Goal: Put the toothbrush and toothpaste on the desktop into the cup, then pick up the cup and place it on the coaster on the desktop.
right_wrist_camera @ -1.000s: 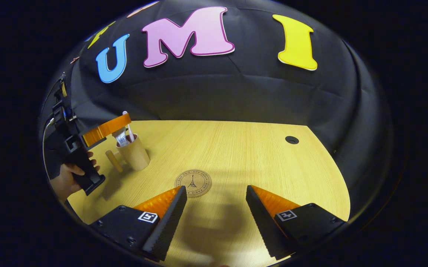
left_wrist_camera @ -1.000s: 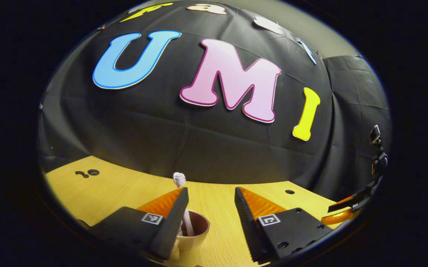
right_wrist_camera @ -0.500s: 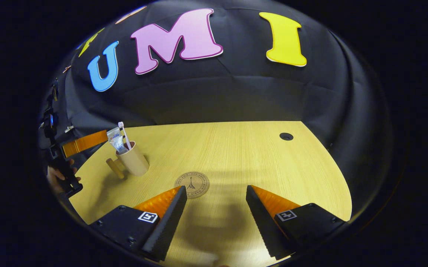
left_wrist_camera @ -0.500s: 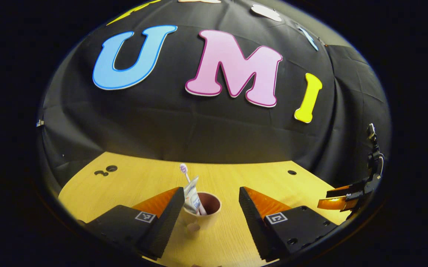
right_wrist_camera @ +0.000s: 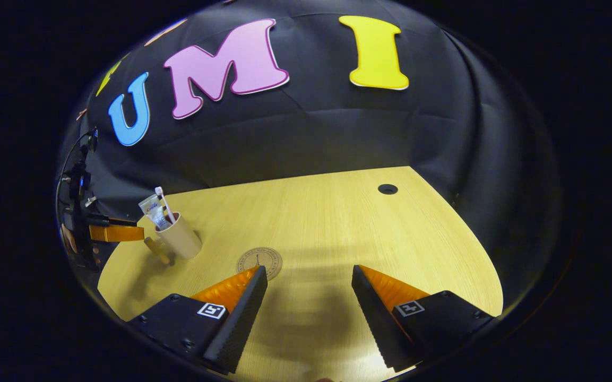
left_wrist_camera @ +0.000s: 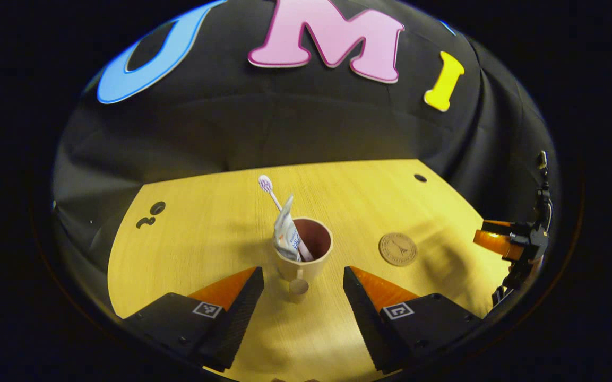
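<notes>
Wooden desktop spans mid-frame, bearing one cup at centre holding one toothpaste and one toothbrush, one coaster right of it; left gripper and right gripper gape empty, and a careless grab could tip the top-heavy cup.

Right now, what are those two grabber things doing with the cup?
A person holds a gripper in each hand. The toothbrush and toothpaste already stand in the cup, which sits on the wooden desk. The left gripper hangs open just in front of the cup, its handle pointing toward it, touching nothing. The right gripper is open too, near the round coaster, which has nothing on it yet.
</notes>
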The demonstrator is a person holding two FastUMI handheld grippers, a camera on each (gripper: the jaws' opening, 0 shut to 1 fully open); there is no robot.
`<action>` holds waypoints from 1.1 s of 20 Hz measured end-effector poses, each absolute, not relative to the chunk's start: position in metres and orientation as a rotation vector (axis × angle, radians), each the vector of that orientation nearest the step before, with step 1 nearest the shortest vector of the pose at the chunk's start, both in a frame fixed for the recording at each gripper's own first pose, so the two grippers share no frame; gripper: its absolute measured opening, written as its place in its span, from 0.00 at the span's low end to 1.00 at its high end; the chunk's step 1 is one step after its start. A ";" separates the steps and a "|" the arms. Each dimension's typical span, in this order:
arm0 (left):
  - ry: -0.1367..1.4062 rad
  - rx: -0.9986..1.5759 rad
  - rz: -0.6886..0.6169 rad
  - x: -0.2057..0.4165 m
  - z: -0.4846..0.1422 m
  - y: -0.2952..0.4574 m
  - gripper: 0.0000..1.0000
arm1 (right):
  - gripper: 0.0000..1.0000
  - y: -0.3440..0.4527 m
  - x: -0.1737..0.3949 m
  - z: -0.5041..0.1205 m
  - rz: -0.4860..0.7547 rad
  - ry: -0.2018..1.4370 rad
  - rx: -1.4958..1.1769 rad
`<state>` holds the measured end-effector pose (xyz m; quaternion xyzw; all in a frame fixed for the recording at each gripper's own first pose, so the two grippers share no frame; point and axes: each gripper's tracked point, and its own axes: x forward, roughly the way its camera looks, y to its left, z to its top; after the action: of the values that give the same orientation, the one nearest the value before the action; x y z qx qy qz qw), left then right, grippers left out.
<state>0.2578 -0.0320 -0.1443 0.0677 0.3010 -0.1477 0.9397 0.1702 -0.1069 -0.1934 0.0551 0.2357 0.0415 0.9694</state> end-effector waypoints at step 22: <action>1.100 0.250 -0.295 0.292 -0.225 -0.038 0.71 | 0.98 -0.156 0.170 -0.211 -0.032 0.512 0.220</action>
<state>0.2918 -0.0384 -0.2253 0.1179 0.5195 -0.1394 0.8347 0.1698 -0.1560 -0.2110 0.1084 0.2527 -0.0159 0.9613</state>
